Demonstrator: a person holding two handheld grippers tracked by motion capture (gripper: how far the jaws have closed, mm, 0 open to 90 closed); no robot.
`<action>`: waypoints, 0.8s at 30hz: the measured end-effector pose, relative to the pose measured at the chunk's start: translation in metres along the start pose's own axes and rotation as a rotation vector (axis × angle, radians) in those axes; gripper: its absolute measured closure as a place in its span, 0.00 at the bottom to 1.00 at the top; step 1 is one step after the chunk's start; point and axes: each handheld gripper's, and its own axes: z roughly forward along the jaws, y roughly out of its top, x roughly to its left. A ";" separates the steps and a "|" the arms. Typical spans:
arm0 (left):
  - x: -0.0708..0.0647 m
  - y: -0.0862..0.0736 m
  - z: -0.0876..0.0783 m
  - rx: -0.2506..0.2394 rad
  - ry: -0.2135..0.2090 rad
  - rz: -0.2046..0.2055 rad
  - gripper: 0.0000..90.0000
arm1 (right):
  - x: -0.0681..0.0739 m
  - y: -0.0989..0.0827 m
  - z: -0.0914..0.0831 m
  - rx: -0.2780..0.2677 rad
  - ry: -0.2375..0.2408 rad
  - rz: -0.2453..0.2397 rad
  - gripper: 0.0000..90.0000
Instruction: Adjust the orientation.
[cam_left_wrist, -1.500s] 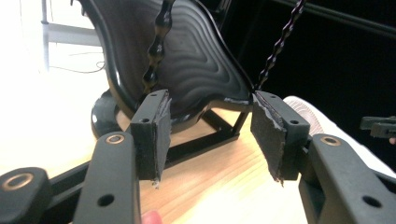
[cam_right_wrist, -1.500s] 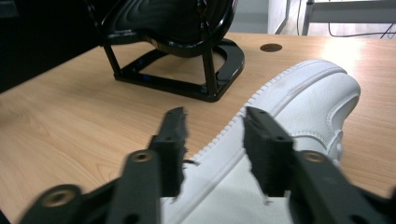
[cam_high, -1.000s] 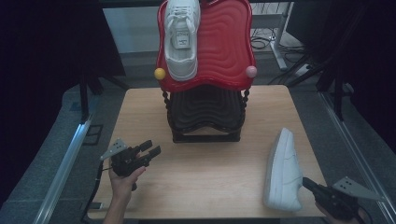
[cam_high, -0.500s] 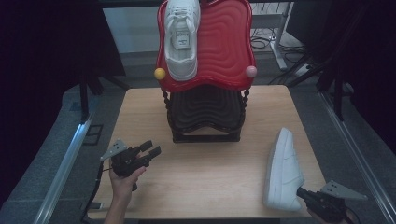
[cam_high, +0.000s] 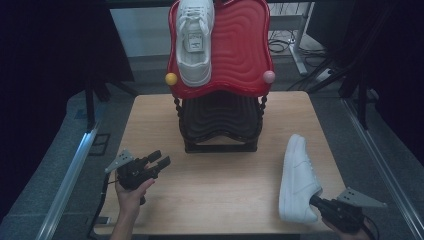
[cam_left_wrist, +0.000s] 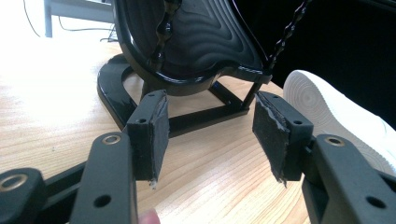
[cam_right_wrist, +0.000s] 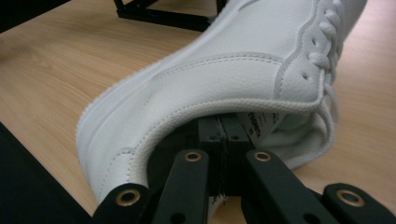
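The right gripper (cam_right_wrist: 223, 154) has its jaws pressed together, tips poked inside the collar opening of the white sneaker (cam_right_wrist: 224, 70) lying on the counter (cam_high: 220, 200); the left gripper (cam_left_wrist: 208, 135) has jaws wide apart, empty, well apart from the sneaker.

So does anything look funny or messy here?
Yes. One white shoe lies tipped on its side on the table, while its match sits neatly on the red rack. The right tongs, shut, poke into its opening.
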 end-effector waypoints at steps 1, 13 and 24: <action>-0.001 0.000 -0.001 -0.011 -0.001 0.000 0.52 | 0.002 0.004 0.002 0.001 0.005 -0.006 0.99; -0.001 0.001 -0.002 -0.007 -0.006 -0.004 0.52 | 0.038 0.056 0.063 0.030 0.051 -0.122 0.99; 0.000 0.002 -0.005 -0.013 -0.010 -0.001 0.52 | 0.108 0.058 0.069 0.003 0.135 -0.234 0.99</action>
